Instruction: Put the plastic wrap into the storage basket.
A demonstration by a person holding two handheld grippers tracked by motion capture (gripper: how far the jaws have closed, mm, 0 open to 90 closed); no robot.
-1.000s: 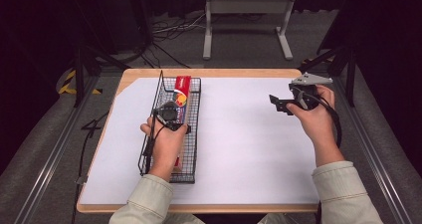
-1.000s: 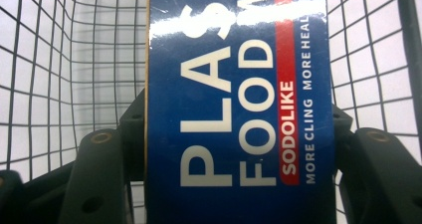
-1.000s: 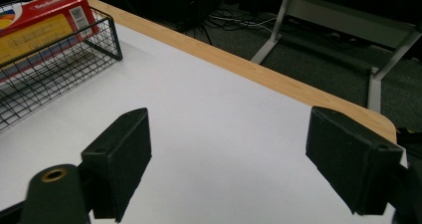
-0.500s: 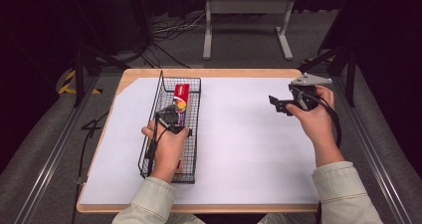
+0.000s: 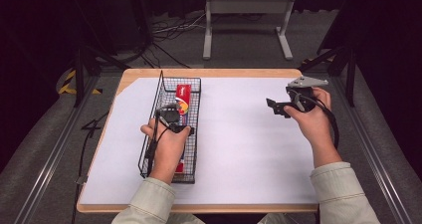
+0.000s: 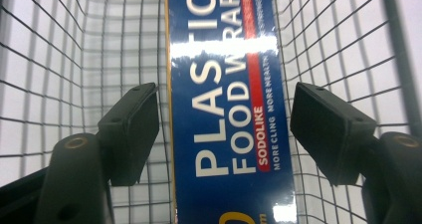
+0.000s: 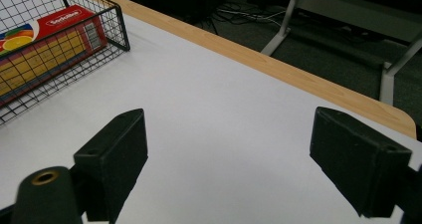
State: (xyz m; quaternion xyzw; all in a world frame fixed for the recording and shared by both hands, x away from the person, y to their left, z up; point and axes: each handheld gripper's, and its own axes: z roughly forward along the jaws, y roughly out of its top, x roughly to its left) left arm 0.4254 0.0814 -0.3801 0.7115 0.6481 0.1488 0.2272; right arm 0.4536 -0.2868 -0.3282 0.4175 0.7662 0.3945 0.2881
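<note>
A long box of plastic food wrap (image 5: 183,95) lies lengthwise in a black wire basket (image 5: 195,82) on the left of the table. My left gripper (image 5: 171,115) reaches down into the basket over the box. In the left gripper view the blue printed box (image 6: 229,109) runs between the jaws of the left gripper (image 6: 224,104), with a thin gap at each pad. These jaws have just been opening and are open. My right gripper (image 5: 274,107) hovers over the table's right side. Its jaws (image 7: 229,119) have just been opening too, with nothing between them.
The table carries a white sheet (image 5: 239,144) inside a wooden rim (image 7: 298,79). The basket's far corner (image 7: 119,25) and the box's red end (image 7: 54,30) lie to the left in the right gripper view. A metal stand (image 5: 249,15) and cables sit on the floor behind.
The left gripper's jaws have parted from the box, which now rests a little lower in the basket. The right hand has stayed in place.
</note>
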